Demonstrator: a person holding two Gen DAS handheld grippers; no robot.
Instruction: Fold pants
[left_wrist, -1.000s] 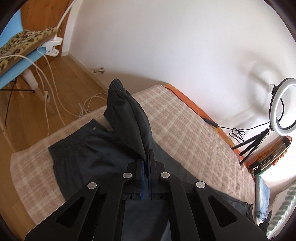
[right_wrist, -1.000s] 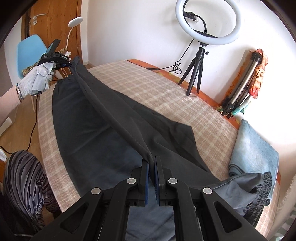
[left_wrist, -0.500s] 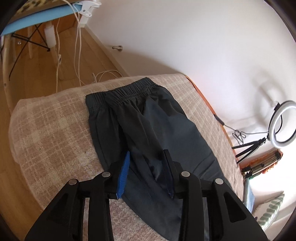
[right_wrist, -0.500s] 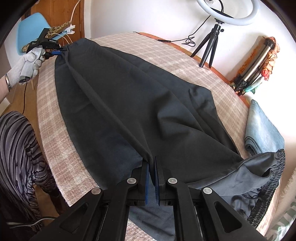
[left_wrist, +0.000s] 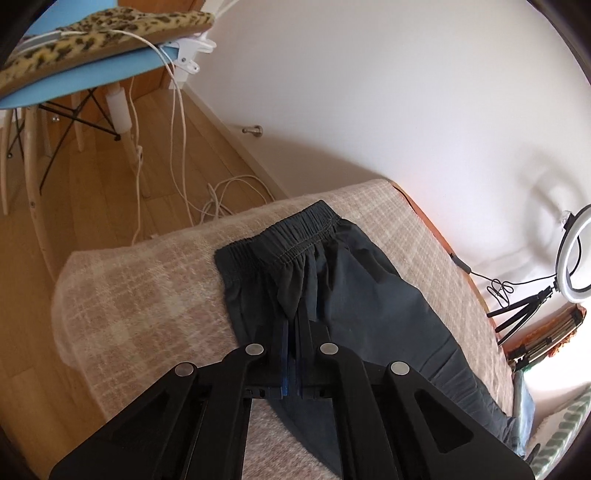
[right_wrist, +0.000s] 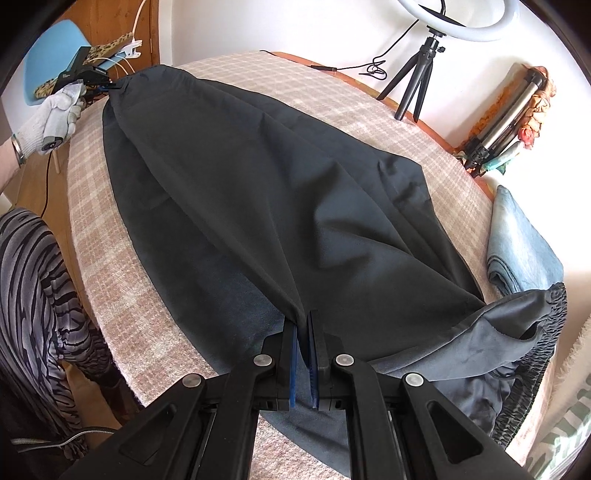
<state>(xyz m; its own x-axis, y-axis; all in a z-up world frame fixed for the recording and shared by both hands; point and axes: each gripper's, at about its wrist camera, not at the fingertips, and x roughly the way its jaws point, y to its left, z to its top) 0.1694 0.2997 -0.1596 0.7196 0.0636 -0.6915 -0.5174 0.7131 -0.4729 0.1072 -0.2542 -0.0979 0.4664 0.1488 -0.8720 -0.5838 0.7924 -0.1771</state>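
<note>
Pants (right_wrist: 280, 192) lie flat, pinched between both grippers' closed jaws.

Pretty bright room, soft daylight everywhere, and the white wall (left_wrist: 406, 92) bounces it around so shadows stay faint. The ring light (right_wrist: 458, 22) is lit but adds little beyond a blown-out glow. Far right edge of the left wrist view is overexposed too. Both views have heavy fisheye bend, with the checked blanket (right_wrist: 332, 96) curving like a dome and black vignette in the corners. The dark pants (right_wrist: 277, 192) swallow detail, folds barely readable. The near gripper arms look slightly soft; the rest is sharp enough, no motion blur.
</note>
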